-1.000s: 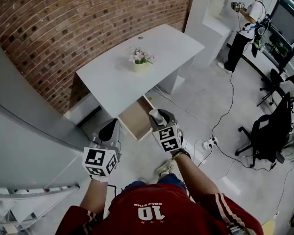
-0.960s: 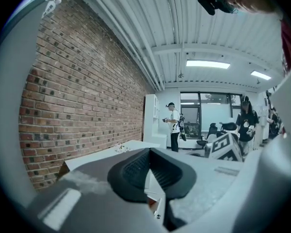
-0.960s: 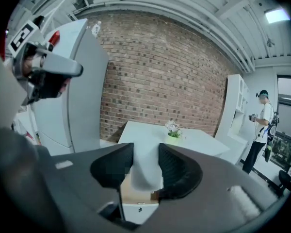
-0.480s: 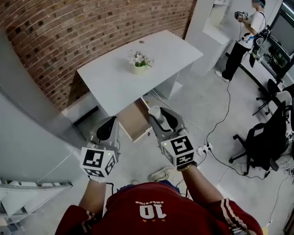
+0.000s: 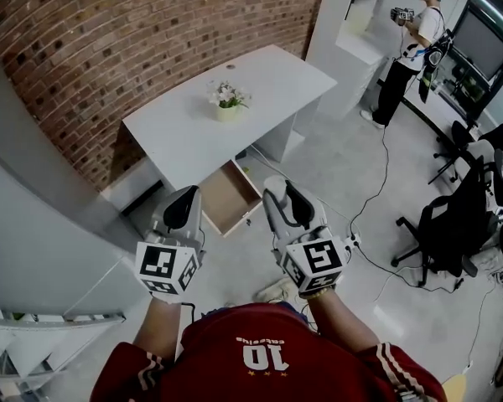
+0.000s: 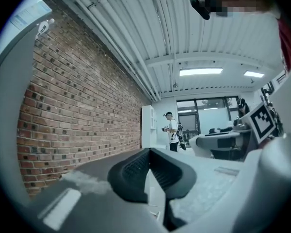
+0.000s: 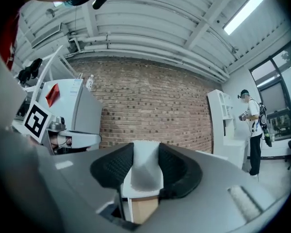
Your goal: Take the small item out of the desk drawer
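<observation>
Head view: the white bench [image 5: 268, 78] stands at 12 o'clock with a small flower pot [image 5: 226, 103] on it. Its drawer [image 5: 225, 196] hangs open below the near edge and looks bare inside. The drawer lies between the two tools. The left tool [image 5: 183, 201] is at about its 8 o'clock and the right tool [image 5: 280, 196] at its 3 o'clock, clear of the drawer front. The small item [image 5: 273, 191] sits at the right tool's tip as a pale lump that is hard to tell from the jaw here.

Left gripper view: the left tool [image 6: 149, 152] has its jaws together at the tips, with nothing between them.

Right gripper view: the right tool [image 7: 145, 165] is clamped on the small item [image 7: 144, 171], a whitish-grey piece whose long side seems to run along the jaws. The tan drawer [image 7: 144, 211] shows below it at 6 o'clock.

So the item is already out and in the right hand. Any set-down would likely head for the benchtop at 12 o'clock.

Against the earlier frame, the right tool sat at the drawer's front corner. It has since drawn back towards the person, and its marker cube has turned.
</observation>
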Demonstrator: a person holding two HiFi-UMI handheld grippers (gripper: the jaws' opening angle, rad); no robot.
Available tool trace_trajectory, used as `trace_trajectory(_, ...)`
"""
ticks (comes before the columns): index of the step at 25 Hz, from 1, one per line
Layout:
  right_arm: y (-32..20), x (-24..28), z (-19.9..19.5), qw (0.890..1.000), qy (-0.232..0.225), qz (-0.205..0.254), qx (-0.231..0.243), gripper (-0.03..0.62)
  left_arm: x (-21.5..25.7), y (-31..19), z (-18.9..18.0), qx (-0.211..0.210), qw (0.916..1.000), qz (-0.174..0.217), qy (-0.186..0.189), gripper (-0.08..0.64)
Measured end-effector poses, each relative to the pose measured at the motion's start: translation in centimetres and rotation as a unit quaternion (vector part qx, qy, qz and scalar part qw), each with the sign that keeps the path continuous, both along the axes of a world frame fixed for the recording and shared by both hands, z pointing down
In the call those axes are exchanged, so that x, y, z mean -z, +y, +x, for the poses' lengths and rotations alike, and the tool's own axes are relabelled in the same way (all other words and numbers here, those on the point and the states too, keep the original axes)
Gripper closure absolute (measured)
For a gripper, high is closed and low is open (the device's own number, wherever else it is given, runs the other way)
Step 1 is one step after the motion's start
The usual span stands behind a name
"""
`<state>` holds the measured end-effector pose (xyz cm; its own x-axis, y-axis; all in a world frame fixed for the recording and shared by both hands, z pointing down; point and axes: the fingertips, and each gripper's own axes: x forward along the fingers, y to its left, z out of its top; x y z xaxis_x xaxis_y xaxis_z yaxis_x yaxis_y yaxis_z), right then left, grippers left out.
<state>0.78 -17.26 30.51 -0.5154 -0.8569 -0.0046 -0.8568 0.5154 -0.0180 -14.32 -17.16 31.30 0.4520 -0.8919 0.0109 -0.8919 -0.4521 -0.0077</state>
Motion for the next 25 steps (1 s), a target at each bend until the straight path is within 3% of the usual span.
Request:
trace_trajectory(9,0.4,0.6,2.9,0.998,-0.016,0.010,-0.056,0.431,0.7,0.0,1.2,-0.003,1.0000,0.007,0.002,0.560)
trace_trajectory(18,0.0,0.3,3.1,0.997,0.002,0.009,-0.073,0.434,0.8,0.4,-0.7,0.023,0.9997,0.008,-0.002,0.560)
trace_trajectory(25,0.0,0.0,3.0,0.997,0.002,0.004,-0.072,0.434,0.4,0.6,-0.8,0.019,0.9998,0.005,-0.001,0.560)
